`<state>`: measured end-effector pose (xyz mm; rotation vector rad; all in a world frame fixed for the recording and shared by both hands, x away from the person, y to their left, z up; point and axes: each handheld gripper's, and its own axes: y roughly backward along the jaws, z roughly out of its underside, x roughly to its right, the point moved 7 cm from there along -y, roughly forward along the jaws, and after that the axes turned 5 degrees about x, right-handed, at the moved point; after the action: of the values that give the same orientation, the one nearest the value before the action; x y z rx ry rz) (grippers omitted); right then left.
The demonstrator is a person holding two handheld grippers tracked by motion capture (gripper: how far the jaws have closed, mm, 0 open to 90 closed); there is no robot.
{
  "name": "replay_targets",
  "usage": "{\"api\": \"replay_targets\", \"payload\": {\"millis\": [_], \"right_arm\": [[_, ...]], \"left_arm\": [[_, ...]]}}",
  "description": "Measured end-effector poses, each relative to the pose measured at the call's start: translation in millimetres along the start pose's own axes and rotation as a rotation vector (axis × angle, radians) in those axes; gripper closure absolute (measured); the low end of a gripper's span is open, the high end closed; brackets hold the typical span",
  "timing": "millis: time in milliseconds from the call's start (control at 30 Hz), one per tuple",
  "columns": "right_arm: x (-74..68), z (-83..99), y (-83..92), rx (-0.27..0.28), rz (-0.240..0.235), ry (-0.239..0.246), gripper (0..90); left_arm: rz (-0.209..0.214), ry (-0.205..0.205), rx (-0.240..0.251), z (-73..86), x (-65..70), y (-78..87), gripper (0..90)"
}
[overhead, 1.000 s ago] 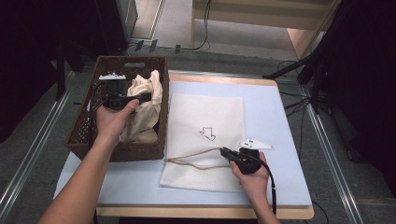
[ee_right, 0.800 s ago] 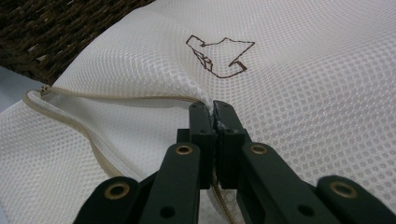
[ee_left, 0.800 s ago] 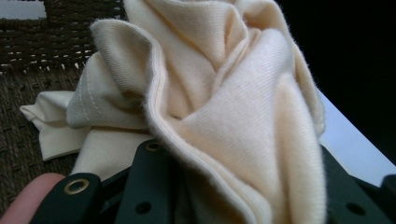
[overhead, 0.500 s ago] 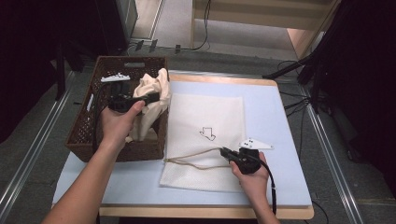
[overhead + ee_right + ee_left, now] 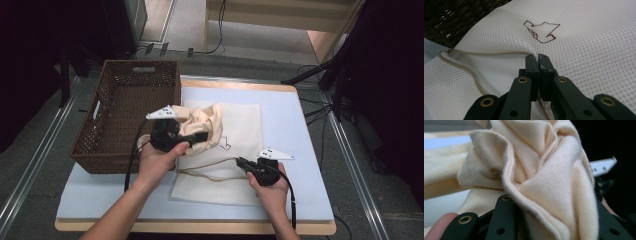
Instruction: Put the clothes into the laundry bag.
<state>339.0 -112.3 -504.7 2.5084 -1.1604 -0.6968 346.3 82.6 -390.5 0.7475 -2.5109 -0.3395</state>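
The left gripper [image 5: 192,139] has its jaws clamped on one bunched cream cloth [image 5: 205,127] — in the left gripper view the folds [image 5: 544,177] bulge out between the two black jaws and hide their tips. The cloth hangs in the air just right of the one brown wicker basket [image 5: 127,112], above the near-left part of the white mesh laundry bag [image 5: 240,125]. The left hand [image 5: 160,157] wraps the gripper body from below, the forearm rising from the bottom edge and slanting up and right, jaws pointing right across the bag.

The right gripper [image 5: 240,162] has its jaws pressed together on the upper mesh layer of the bag [image 5: 584,37] at its zipped opening; in the right gripper view the tips [image 5: 538,58] meet on a pinch of mesh right by the beige zipper edge [image 5: 474,72]. It sits right of the basket, near the bag's front edge. The right hand [image 5: 270,185] grips from behind, wrist low — jaws pointing left. One bag lies flat on the one pale blue mat [image 5: 300,130], a small brown outline drawing [image 5: 541,31] printed on it.
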Motion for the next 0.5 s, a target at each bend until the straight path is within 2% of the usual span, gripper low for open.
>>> {"api": "replay_targets", "payload": {"millis": [100,167,267,367,400,467,500], "right_arm": [[1.1,-0.2,0.1,-0.001,-0.002,-0.012,88.5],[1.6,-0.9,0.2,0.004,-0.001,-0.013,88.5],[2.2,-1.3,-0.6,0.006,0.000,-0.019,88.4],[3.4,-2.8,-0.2,0.013,-0.005,-0.037,88.4],[4.3,-3.5,-0.1,0.018,-0.006,-0.040,88.4],[5.3,-4.3,1.0,0.021,-0.008,-0.049,88.4],[5.8,-4.6,1.7,0.023,-0.010,-0.049,88.4]], "left_arm": [[0.043,0.010,-0.017,19.3,15.2,-6.1,64.2],[0.063,-0.012,-0.052,35.3,27.0,-11.6,64.2],[0.107,-0.018,-0.096,60.5,43.0,-20.4,64.1],[0.119,-0.032,-0.119,84.8,54.2,-32.2,64.0],[0.124,-0.028,-0.127,93.4,56.5,-36.0,63.9],[0.187,0.041,-0.135,112.6,63.4,-43.5,63.9],[0.191,0.031,-0.161,124.3,67.0,-48.7,63.7]]}}
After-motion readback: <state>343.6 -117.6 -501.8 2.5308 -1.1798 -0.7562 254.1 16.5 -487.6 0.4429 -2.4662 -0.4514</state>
